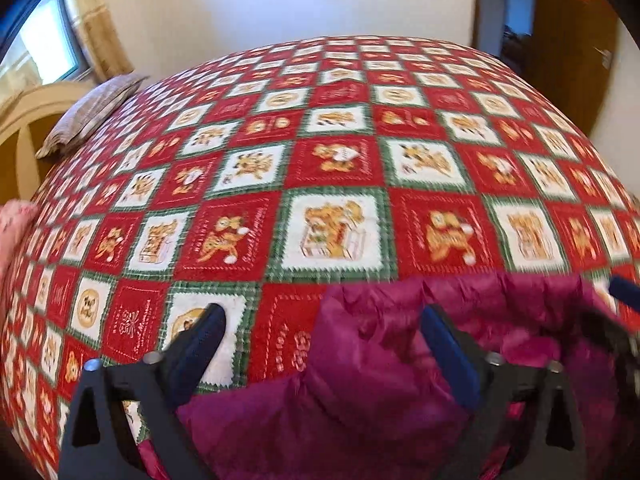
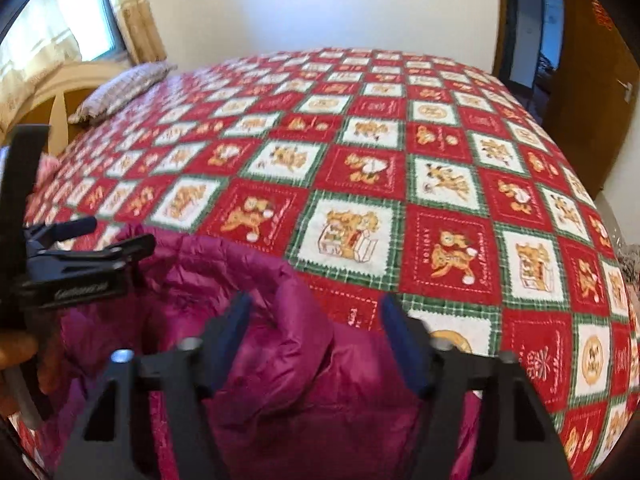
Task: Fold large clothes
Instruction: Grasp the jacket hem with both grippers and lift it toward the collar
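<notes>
Tilting steeply downward, left gripper (image 1: pixel 322 318) and right gripper (image 2: pixel 314 308) working side by side near the bed's front edge. Jaws of both standing partly apart, blue fingers (image 1: pixel 448 354) straddling bunched magenta fabric, pads not visibly pressing. Left gripper (image 2: pixel 86 240) showing at the right camera's left edge.

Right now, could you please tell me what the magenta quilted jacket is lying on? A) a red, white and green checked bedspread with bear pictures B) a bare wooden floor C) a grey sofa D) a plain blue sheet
A: the magenta quilted jacket lies on the checked bedspread with bear squares.
</notes>
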`<state>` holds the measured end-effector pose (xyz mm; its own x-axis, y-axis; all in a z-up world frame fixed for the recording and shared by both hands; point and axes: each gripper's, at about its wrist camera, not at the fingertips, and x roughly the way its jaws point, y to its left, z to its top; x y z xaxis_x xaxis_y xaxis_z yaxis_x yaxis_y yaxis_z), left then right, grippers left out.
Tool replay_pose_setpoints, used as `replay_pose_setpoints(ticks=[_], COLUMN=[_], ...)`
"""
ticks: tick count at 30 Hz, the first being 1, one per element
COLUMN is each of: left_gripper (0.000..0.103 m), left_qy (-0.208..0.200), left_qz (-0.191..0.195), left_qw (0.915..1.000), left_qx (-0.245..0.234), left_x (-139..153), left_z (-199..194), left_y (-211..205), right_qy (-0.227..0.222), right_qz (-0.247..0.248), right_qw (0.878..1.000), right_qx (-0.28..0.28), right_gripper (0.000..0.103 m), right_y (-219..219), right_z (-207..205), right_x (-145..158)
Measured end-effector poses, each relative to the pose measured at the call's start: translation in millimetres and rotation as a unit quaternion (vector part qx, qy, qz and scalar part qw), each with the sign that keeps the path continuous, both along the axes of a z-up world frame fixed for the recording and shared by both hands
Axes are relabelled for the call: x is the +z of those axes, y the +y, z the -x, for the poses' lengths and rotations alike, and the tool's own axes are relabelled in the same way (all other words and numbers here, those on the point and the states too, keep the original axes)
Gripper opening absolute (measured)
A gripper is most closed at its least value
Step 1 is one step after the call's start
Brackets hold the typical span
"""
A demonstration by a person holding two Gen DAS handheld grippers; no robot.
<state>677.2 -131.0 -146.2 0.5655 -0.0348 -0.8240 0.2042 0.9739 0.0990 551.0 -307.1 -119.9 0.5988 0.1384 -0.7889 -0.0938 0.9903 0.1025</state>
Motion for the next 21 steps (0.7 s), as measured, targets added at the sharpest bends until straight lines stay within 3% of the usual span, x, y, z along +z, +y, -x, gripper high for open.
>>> replay_pose_setpoints(ticks=[1, 2, 3, 4, 13, 21], left_gripper=[0.033, 0.023, 0.021, 0.016, 0.009, 0.009], left_qy=[0.006, 0.017, 0.018, 0.006, -0.064, -0.044], left_qz=[0.008, 0.012, 0.018, 0.028, 0.037, 0.0], left_qw=[0.9997, 0.9992, 0.999, 0.9986, 0.9952, 0.9961], left_qx=[-0.02, -0.033, -0.036, -0.045, -0.065, -0.076], left_x=[-2, -4, -4, 0, 20, -33], left_z=[5, 10, 14, 23, 92, 115], left_y=[1, 2, 4, 8, 37, 28], right_qy=[0.007, 0.009, 0.006, -0.002, -0.053, -0.019], right_qz=[0.005, 0.009, 0.015, 0.022, 0.055, 0.079], right_qw=[1.0, 1.0, 1.0, 0.999, 0.997, 0.997], right_qx=[0.009, 0.016, 0.023, 0.027, 0.024, 0.006], right_gripper=[0.032, 0.024, 0.017, 0.016, 0.01, 0.009], right_y=[1, 3, 4, 5, -2, -3], right_z=[1, 1, 4, 10, 58, 63], right_x=[-3, -5, -5, -3, 10, -25])
